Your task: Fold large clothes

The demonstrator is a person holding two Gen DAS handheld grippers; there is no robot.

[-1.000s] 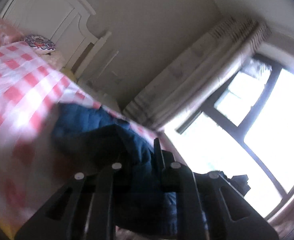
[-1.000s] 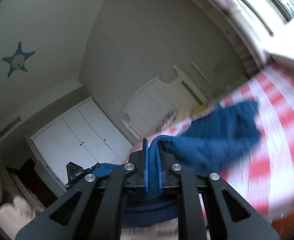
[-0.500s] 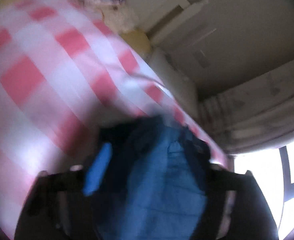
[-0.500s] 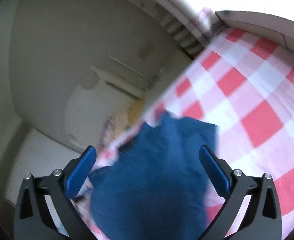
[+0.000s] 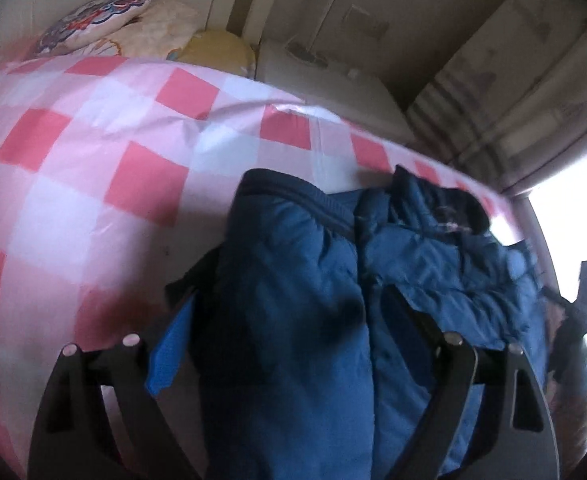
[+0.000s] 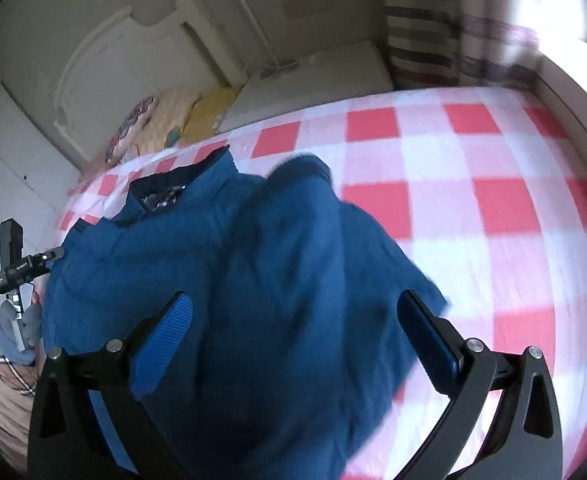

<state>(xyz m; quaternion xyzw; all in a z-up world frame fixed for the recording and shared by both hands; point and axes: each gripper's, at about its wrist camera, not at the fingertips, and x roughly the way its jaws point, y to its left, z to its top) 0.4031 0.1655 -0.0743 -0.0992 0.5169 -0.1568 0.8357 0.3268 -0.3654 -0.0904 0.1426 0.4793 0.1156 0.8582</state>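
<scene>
Left gripper [image 5: 289, 320] angled down, jaws opening, fabric between them, pads not pressing. Right gripper [image 6: 293, 320] angled down, jaws spread wide, nothing gripped. Gloved left hand [image 6: 17, 332] visible.

Each claw is a black frame of angled, flat arms with triangular cut-outs, joined by silver round-headed screws. The left claw [image 5: 289, 312] and right claw [image 6: 297, 320] carry fingers faced with ribbed blue pads [image 6: 165, 340]. In the right wrist view a hand [image 6: 17, 332] wears a grey-blue glove — a beige, plaid-lined sleeve [image 6: 7, 392] below it.
</scene>
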